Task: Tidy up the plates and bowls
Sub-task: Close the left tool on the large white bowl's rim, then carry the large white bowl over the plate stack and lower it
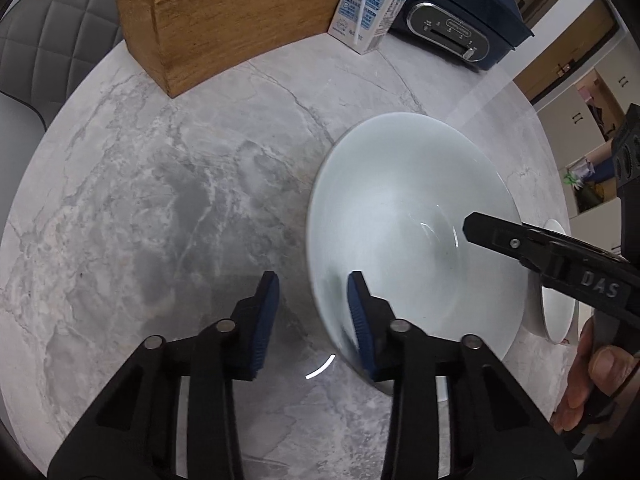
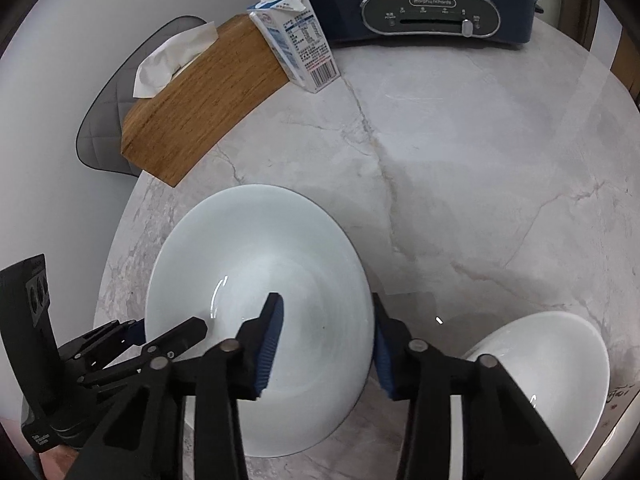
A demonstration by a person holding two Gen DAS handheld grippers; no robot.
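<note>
You are working in a home dining area, not a lab or workshop. The round marble-pattern table (image 2: 460, 168) carries household goods: at twelve o'clock in your right wrist view sits a navy countertop cooking appliance (image 2: 424, 4) with a slider control panel; at eleven o'clock stands a small milk carton (image 2: 298, 50), touching a wooden tissue box (image 2: 200, 100) with a tissue pulled up from its top. White tableware rests on the table: a wide bowl (image 2: 256, 280) and a smaller bowl (image 2: 560, 380). A grey quilted chair (image 1: 52, 40) stands at ten o'clock in your left wrist view; cream cupboards (image 1: 580, 120) show at three o'clock.
</note>
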